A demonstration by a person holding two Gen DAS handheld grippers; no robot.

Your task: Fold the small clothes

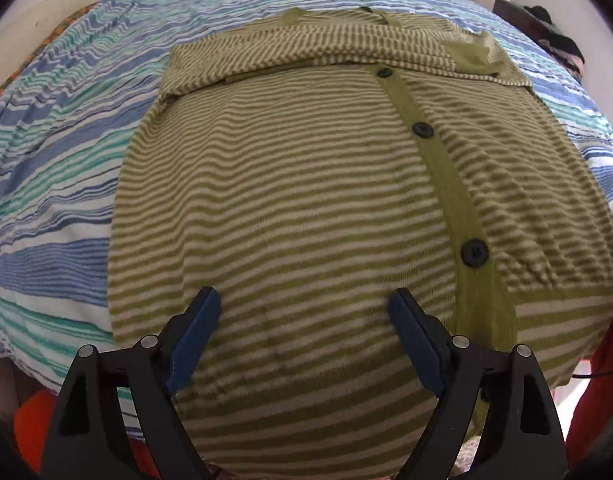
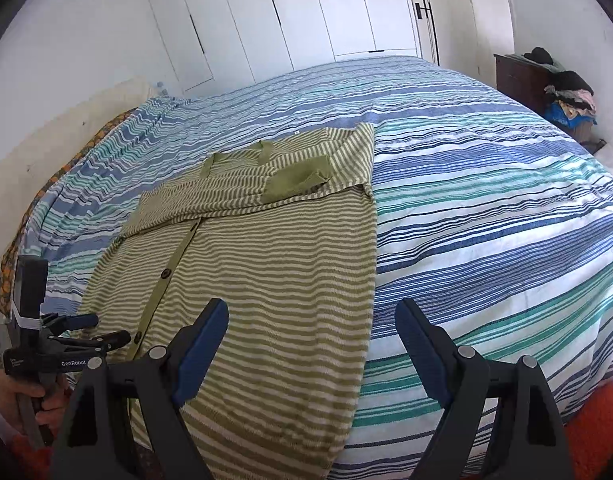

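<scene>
Nearest the left wrist camera, the left gripper (image 1: 304,308) shows two black arms with blue fingers (image 1: 198,332) spread wide apart, holding nothing; they hover over the lower hem area of a green and cream striped cardigan (image 1: 290,184); whether the tips touch the cloth cannot be told. The cardigan lies flat on a bed, buttoned up; a plain green button band (image 1: 446,184) runs down its front with three dark buttons (image 1: 474,253) in view; both sleeves are folded in across the chest, and a plain green cuff (image 1: 470,56) lies on top near the far right shoulder. Under it spreads a bedspread (image 1: 58,160) striped in blue, teal and white.

In the right wrist view, the right gripper (image 2: 312,320) also has its blue fingers (image 2: 204,344) wide apart and empty; it sits over the cardigan's (image 2: 274,264) right edge, one finger above the knit and the other above the bedspread (image 2: 486,208). The left gripper (image 2: 90,330) appears at the far left of this view, near the cardigan's lower left corner, held by a hand (image 2: 14,396). Behind the bed stands a white wardrobe (image 2: 290,16) with several doors; at the far right, a dark dresser (image 2: 518,80) carries a heap of clothes (image 2: 570,92).
</scene>
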